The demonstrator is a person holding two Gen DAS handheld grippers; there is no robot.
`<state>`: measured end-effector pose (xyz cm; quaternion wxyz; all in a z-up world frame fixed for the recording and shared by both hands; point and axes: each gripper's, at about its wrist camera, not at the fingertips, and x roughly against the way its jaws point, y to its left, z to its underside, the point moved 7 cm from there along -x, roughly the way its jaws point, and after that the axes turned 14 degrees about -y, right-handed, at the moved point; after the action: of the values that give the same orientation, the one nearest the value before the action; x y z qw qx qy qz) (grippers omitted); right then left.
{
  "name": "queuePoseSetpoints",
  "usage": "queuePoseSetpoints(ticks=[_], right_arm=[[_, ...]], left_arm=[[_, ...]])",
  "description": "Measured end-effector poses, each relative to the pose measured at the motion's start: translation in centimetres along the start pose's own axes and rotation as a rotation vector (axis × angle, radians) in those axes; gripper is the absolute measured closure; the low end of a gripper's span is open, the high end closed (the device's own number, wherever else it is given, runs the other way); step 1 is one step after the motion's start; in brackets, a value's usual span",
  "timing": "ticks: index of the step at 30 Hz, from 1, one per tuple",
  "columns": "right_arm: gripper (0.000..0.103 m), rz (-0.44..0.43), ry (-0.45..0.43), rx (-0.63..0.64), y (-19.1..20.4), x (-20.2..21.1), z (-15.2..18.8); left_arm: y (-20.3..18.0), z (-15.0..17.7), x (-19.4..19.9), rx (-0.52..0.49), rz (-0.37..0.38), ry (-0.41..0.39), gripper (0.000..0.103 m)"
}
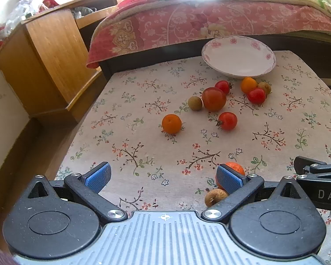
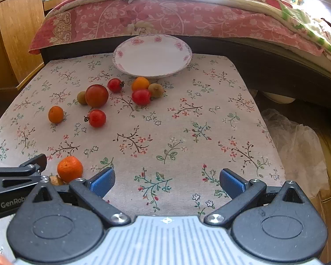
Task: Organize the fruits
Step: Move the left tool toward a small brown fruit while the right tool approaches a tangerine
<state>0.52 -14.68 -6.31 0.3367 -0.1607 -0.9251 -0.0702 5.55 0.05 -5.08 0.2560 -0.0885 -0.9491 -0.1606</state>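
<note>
left gripper point(image 1: 164, 177): jaws spread wide, nothing between the blue pads, only bare floral cloth there; tilted down over the near edge of the desk.
right gripper point(image 2: 166, 182): jaws released too, wide apart, empty; angled down at the near part of the desk.
near orange point(image 1: 235, 167): on the cloth just behind the left gripper's right-hand pad, outside the gap; contact with the pad unclear. Same fruit at lower left in the right wrist view, between the two grippers.
brown fruit point(image 1: 214, 197): wrinkled, just beside the near orange on its near side, partly hidden by the jaw linkage.
far orange point(image 1: 171, 123): alone, mid-desk, left of the cluster.
large tomato point(image 1: 214, 99): centre of the cluster, a longan point(image 1: 195, 103) touching its left side.
small tomatoes: one point(image 1: 227, 121) in front of the large tomato, one point(image 1: 222, 86) behind it, one point(image 1: 256, 95) to the right.
small orange fruit point(image 1: 249, 85): just in front of the plate, touching the right-hand tomato; second longan point(image 1: 264, 87) beside them.
plate point(image 1: 211, 48): white, pink flower rim, no fruit on it, at the far edge of the desk.
desk point(image 1: 132, 101): covered in floral cloth.
bed point(image 1: 187, 22): right behind the desk, pink floral blanket hanging over its edge.
cabinet point(image 1: 50, 61): wooden, left of the desk.
</note>
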Motion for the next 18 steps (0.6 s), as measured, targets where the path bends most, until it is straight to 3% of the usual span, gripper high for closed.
queuePoseSetpoints(ticks=[18], right_arm=[[0.0,-0.005,-0.001,0.003,0.23,-0.12,0.23]], left_arm=[[0.12,0.34,-0.04,0.006,0.011,0.008,0.002]])
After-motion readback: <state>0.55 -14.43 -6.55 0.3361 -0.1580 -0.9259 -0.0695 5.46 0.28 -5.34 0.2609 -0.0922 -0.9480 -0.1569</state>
